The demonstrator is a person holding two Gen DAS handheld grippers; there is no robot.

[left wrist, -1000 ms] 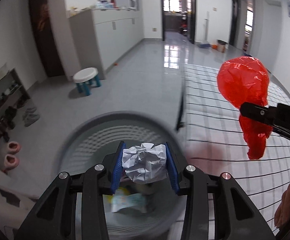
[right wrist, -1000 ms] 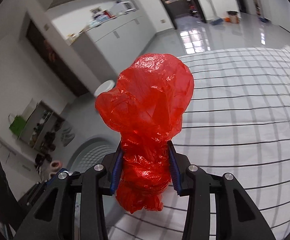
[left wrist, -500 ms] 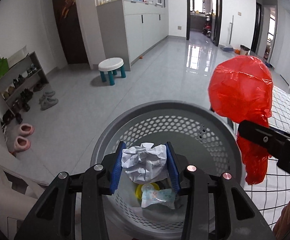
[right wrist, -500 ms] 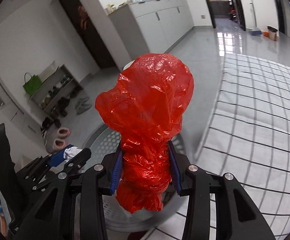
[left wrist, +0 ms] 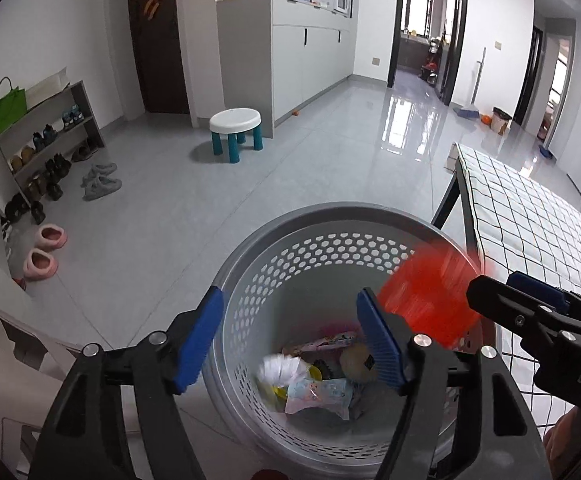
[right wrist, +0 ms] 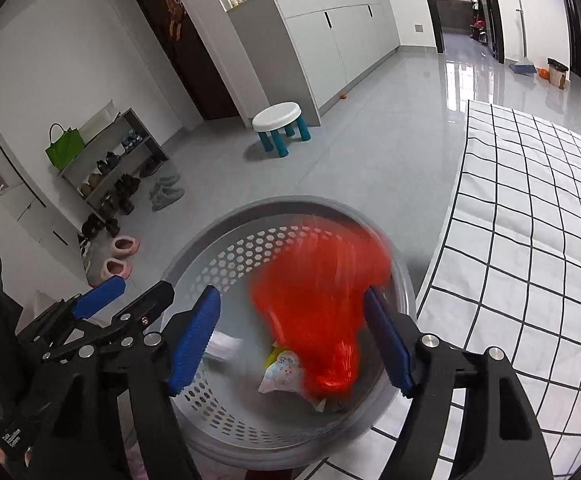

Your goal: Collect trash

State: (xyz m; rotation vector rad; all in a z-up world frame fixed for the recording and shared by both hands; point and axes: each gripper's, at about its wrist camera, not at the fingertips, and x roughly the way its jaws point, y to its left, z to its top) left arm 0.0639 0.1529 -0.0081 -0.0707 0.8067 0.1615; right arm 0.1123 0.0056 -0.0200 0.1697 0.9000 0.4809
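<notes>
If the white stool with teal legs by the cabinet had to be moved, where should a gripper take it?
Judging by shape, grip the white stool by its round seat rim, coming from above at the near edge. It stands upright, and the thin overhanging rim suits two fingers better than the thick teal legs.

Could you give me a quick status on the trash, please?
Both tongs, left and right, just opened, empty. Red bag and paper ball dropping into basket. Nothing blocking.

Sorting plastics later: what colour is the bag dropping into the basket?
Red; the bag shows best in the right wrist view, blurred, over the grey basket.
</notes>
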